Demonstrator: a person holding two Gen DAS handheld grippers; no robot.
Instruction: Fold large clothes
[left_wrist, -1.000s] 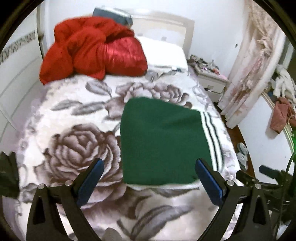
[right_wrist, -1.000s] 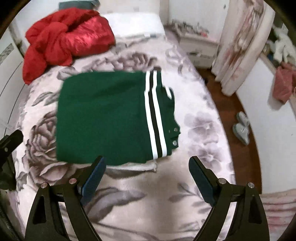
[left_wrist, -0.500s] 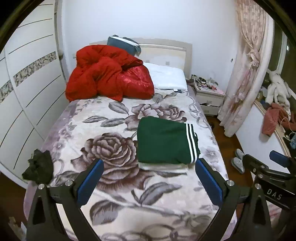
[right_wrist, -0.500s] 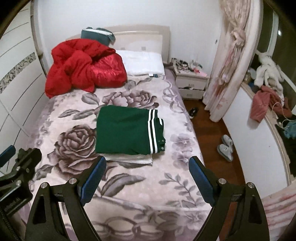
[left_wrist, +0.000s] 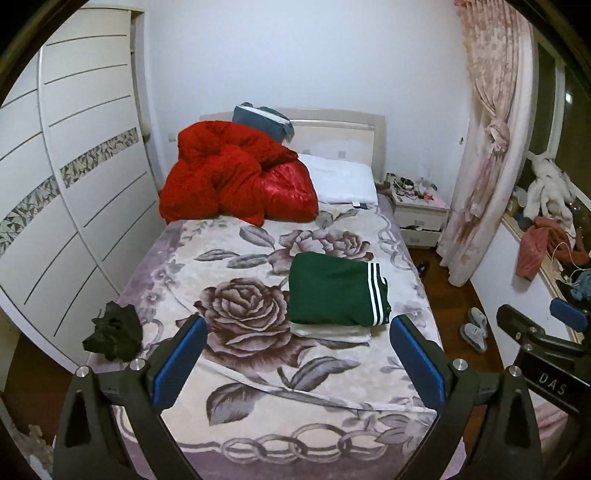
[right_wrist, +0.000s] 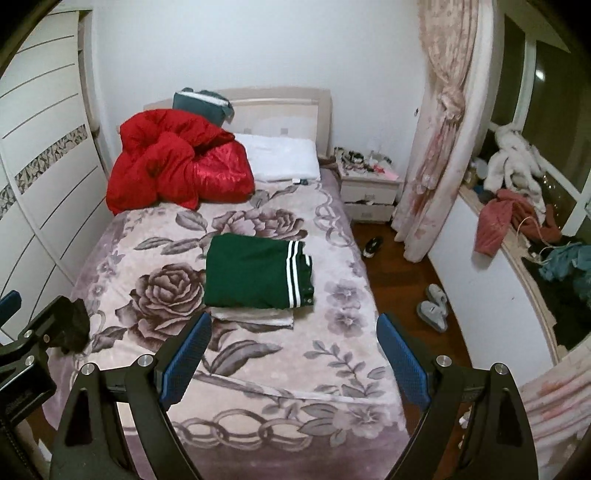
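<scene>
Your left gripper (left_wrist: 295, 354) and right gripper (right_wrist: 291, 350) both hang empty, jaws spread wide. The folded dark-green garment with white stripes (left_wrist: 334, 286) lies mid-bed on a folded white cloth (left_wrist: 328, 329), over the floral blanket (left_wrist: 258, 369). It looks soft and light; pinch doubled edges.

place: home bedroom | signs: bed (left_wrist: 258, 369), wardrobe (left_wrist: 74, 184), nightstand (right_wrist: 369, 184), curtain (right_wrist: 439, 129)

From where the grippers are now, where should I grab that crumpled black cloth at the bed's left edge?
Pinch the raised ridge at the top of the crumpled black cloth, coming from above with the open left gripper. It lies bunched on the floral blanket, so its peaks probably offer more to grip than its edges.
</scene>
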